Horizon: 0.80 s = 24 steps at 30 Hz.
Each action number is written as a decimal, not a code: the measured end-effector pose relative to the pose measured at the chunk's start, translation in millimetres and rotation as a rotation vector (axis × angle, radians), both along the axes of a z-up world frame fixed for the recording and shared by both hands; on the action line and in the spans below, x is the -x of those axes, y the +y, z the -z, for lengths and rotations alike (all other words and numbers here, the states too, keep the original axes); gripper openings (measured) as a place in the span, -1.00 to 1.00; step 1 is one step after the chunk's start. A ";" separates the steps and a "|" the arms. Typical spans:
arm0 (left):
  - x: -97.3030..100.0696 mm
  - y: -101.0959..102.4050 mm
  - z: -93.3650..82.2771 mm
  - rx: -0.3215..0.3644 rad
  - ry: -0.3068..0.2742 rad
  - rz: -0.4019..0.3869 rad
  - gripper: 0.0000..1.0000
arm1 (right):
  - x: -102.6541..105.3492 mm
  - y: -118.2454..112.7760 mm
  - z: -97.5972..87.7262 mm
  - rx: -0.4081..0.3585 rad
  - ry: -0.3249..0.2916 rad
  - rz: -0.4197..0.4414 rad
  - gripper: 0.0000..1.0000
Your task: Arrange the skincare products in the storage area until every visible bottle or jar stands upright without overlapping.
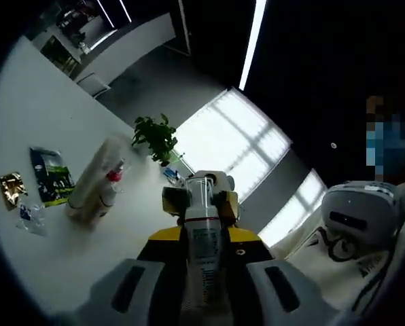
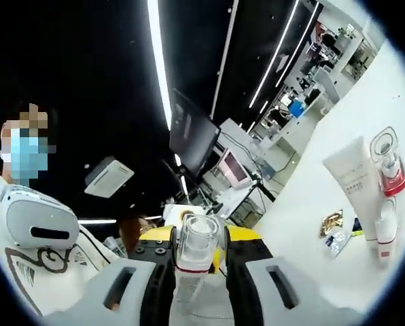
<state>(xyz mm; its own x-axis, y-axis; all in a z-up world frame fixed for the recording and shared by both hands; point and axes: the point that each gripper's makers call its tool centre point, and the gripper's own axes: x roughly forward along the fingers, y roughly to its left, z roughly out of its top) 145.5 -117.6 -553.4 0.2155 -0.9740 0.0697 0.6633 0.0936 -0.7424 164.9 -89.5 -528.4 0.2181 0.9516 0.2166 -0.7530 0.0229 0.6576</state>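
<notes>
Your left gripper (image 1: 204,224) is raised off the table, tilted, jaws closed around a clear bottle (image 1: 202,234) with a white label, cap end pointing away from you. Your right gripper (image 2: 197,261) is raised too, jaws clamped on a clear-capped bottle (image 2: 194,261) with a red band, cap pointing forward. In both views your torso in white clothing (image 2: 26,272) sits near, just behind the grippers. Your hands are hidden under the gripper bodies.

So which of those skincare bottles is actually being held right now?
The clear-capped bottle, clamped between the right hand-held gripper jaws. The white tube and red-collared bottle stand free on the table.
</notes>
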 end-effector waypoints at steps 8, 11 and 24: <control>1.8 -1.7 3.4 -0.014 -0.085 0.012 -0.70 | -1.9 -3.4 4.1 -0.021 0.042 -0.004 -0.59; -4.0 -1.2 13.9 -0.090 -0.144 -0.018 -0.70 | -6.8 -3.6 11.1 0.029 0.018 0.037 -0.61; -51.4 2.5 60.9 -0.642 -0.492 -0.270 -0.31 | -49.4 -13.6 48.1 0.270 0.006 0.364 -0.61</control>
<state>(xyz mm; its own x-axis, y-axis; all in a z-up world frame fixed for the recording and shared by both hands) 197.0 -115.1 -614.2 0.5360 -0.7763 -0.3317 0.7908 0.5993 -0.1247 214.3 -103.1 -576.5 0.5494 0.8350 -0.0309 -0.6606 0.4567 0.5958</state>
